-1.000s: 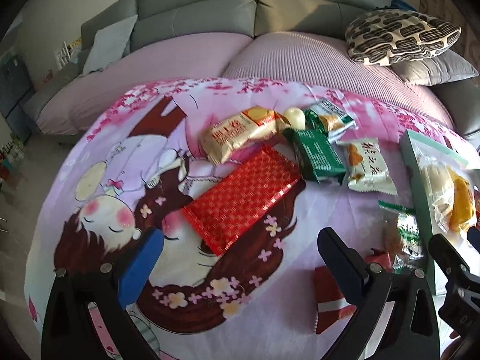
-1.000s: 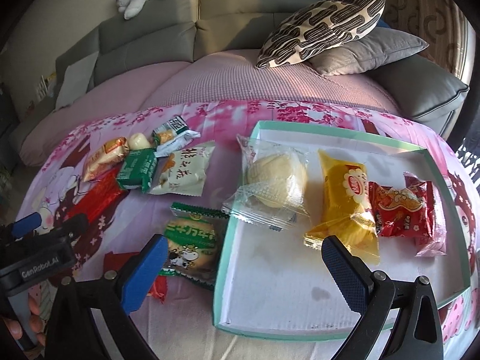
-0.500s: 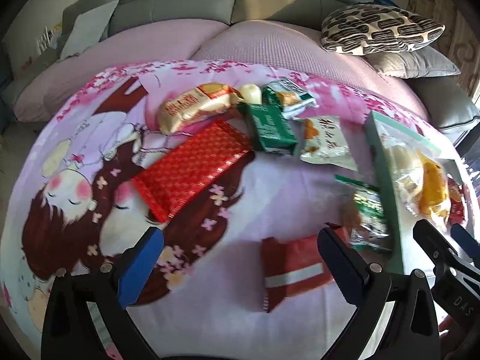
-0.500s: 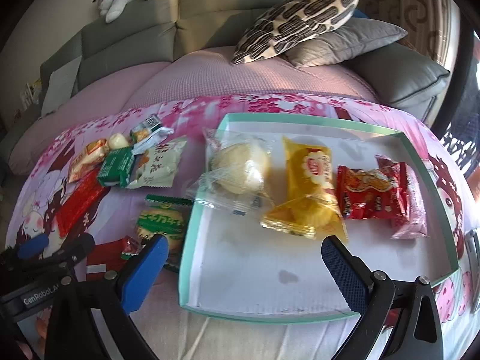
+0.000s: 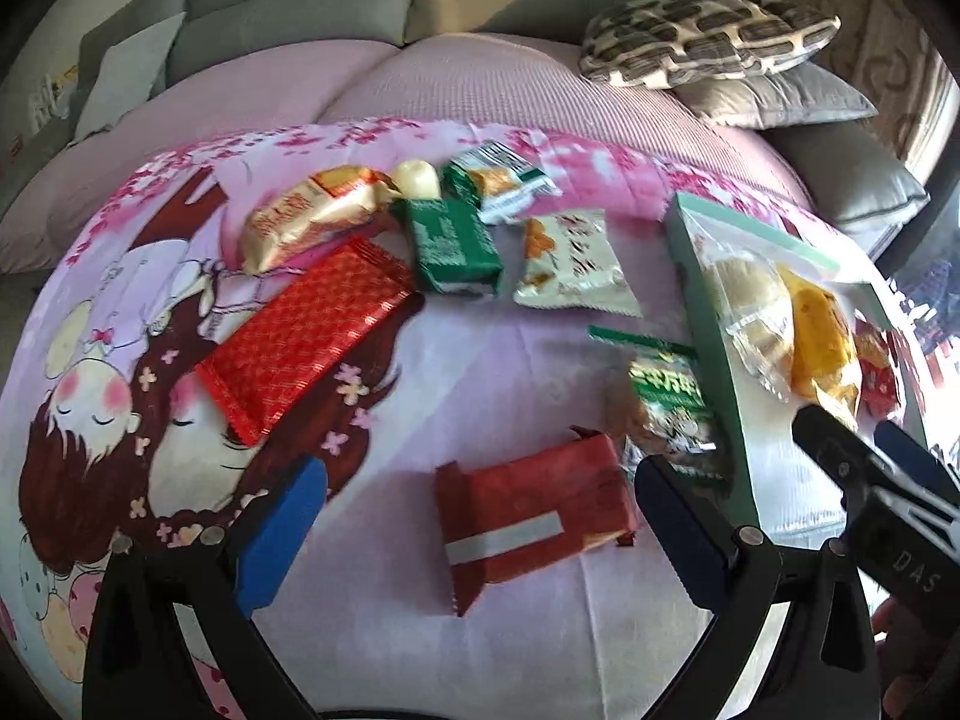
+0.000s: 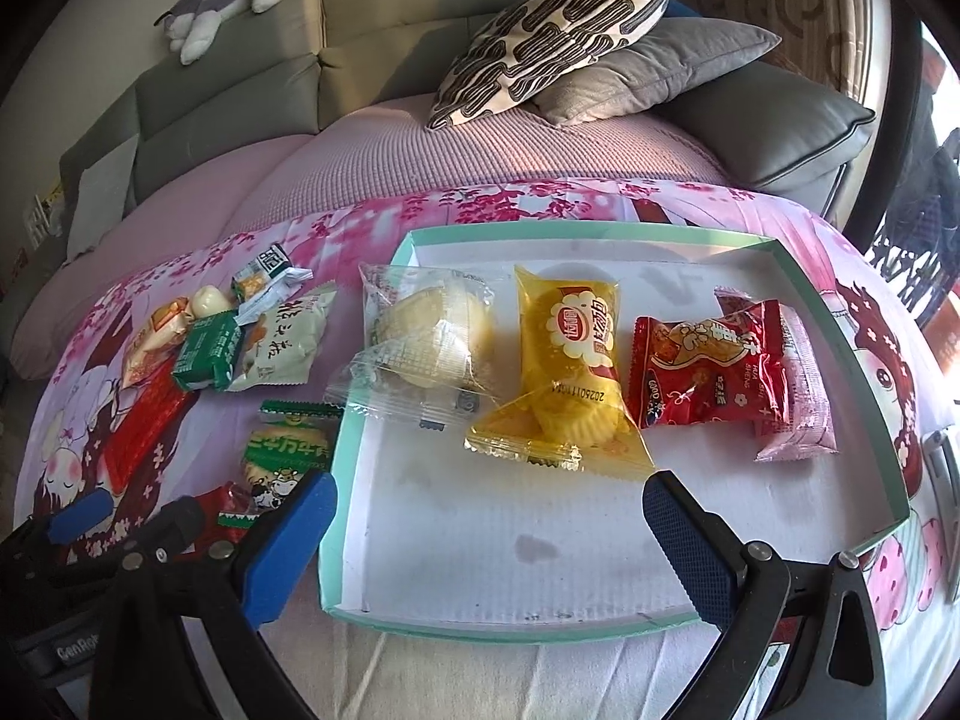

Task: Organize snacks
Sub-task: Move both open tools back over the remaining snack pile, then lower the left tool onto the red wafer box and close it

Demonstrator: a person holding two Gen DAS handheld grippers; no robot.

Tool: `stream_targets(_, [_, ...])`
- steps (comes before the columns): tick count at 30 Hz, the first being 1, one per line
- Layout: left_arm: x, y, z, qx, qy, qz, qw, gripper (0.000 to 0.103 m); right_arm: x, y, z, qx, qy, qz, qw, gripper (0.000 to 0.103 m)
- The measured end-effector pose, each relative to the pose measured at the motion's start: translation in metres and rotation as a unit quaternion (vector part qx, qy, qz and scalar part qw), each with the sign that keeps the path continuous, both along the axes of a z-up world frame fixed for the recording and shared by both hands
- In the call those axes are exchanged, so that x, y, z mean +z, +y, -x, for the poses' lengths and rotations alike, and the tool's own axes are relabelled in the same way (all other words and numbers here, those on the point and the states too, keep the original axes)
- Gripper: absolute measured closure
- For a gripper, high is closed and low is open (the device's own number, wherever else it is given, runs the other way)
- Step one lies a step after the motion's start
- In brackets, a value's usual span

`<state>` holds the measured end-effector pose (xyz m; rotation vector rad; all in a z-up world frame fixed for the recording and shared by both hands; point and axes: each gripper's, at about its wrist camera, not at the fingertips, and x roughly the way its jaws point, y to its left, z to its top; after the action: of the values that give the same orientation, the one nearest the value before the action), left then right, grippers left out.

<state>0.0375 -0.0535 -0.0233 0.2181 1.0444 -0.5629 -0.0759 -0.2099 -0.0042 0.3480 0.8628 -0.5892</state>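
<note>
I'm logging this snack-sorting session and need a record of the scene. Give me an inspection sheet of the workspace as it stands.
Surface: pink cartoon-print cloth spread over the seat.
Job's things: teal-rimmed tray holds a clear-wrapped bun, yellow cake packet, red snack packet and pink packet. On the cloth: red wafer packet, green biscuit packet, red foil bar, dark green packet, white packet and others.
Clutter: nothing seen.
Grippers: left claw open over the red wafer packet; right claw open over the tray's near part, both empty.
Cables: nothing seen.
Surroundings: grey sofa, patterned cushion, plush toy.
</note>
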Motion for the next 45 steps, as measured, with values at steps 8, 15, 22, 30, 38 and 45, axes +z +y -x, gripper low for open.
stream_targets(8, [-0.010, -0.011, 0.003, -0.020, 0.002, -0.026, 0.9995, 0.001, -0.002, -0.005, 0.002, -0.013, 0.005, -0.003, 1.000, 0.000])
stream_targets(15, [-0.018, -0.012, 0.003, -0.025, 0.012, -0.028, 0.9992, 0.001, -0.004, -0.004, 0.000, -0.010, 0.010, -0.003, 1.000, 0.000])
stream_targets(22, [-0.021, 0.005, -0.008, 0.000, 0.019, -0.027, 0.9995, 0.001, -0.005, -0.005, 0.000, -0.015, 0.013, -0.003, 1.000, 0.000])
stream_targets(30, [-0.023, 0.023, -0.020, 0.035, 0.009, -0.057, 0.9977, 0.001, -0.007, 0.001, -0.004, -0.007, 0.012, -0.007, 1.000, 0.000])
stream_targets(38, [-0.021, 0.023, -0.026, 0.043, 0.020, -0.044, 0.9979, 0.007, -0.007, 0.013, -0.012, 0.017, 0.012, -0.003, 1.000, 0.000])
stream_targets(45, [-0.022, 0.022, -0.025, 0.037, 0.031, -0.022, 0.9986, 0.033, -0.007, 0.016, -0.015, 0.020, 0.011, -0.004, 1.000, 0.000])
